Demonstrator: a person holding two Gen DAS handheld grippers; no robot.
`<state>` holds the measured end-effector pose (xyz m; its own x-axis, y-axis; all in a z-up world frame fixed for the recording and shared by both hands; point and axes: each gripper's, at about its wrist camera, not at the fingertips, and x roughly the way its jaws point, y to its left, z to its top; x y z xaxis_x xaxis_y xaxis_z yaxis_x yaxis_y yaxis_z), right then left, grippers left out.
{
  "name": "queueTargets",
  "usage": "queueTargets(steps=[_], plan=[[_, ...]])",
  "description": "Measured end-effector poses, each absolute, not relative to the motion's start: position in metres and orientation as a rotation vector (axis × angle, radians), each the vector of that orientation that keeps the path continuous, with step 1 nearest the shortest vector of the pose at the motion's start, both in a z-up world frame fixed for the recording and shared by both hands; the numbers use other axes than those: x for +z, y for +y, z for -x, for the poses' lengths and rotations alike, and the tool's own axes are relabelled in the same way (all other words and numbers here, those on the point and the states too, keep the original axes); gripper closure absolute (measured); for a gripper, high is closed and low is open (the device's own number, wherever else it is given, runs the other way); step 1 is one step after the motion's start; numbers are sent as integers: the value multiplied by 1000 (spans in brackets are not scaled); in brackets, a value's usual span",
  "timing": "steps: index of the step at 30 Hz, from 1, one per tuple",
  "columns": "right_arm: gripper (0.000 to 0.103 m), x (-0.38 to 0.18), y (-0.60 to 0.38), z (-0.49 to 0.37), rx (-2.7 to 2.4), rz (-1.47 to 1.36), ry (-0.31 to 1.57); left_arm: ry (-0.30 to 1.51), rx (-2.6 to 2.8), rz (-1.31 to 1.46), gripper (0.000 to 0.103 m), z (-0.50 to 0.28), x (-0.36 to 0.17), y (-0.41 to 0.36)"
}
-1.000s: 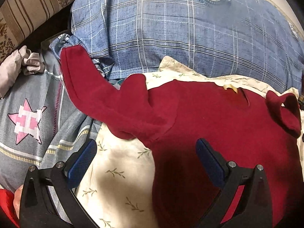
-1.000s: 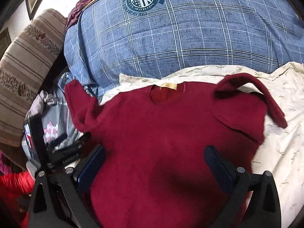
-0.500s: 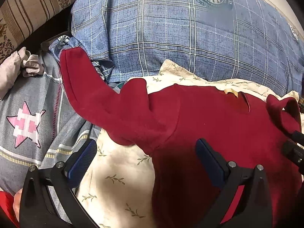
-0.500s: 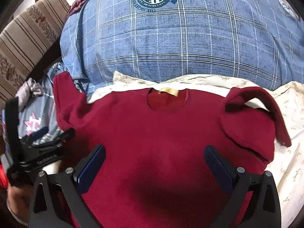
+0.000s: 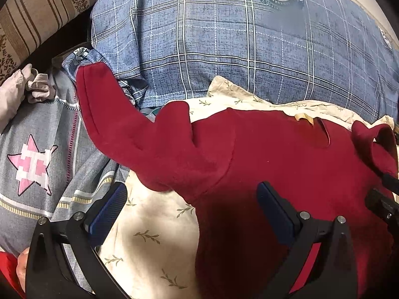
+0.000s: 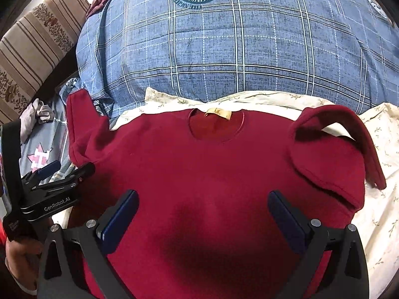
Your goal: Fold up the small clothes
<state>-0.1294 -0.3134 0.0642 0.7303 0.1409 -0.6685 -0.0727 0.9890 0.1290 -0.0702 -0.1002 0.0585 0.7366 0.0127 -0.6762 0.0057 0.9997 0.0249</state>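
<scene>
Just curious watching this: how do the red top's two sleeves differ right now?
The left sleeve lies stretched out, reaching off the cream sheet onto the grey star-print bedding. The right sleeve is folded back over the top's body and stays over the sheet. Both are the same dark red, and neither gripper holds them.

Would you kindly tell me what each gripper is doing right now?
Left gripper: open, holding nothing, above the red sweater.
Right gripper: open, holding nothing, above the sweater's body.

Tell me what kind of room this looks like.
Probably a bedroom: the red sweater lies on a leaf-print sheet, against a blue plaid duvet, with a striped cushion behind.
</scene>
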Motion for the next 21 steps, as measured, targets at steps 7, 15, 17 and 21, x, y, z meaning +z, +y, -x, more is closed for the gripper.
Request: queueTargets(steps=[7,15,17,21], plan=[[1,58,-314,126,114,-102,755,737,-1,-22,0,70,60,-103],[1,56,-320,124,104,-106,763,736,-11,-34,0,69,59,-108],[1,56,-320,124,105,-107,762,737,-10,-36,0,69,58,-109],[1,53,-318,123,110,-109,771,742,-9,-41,0,68,57,-111]])
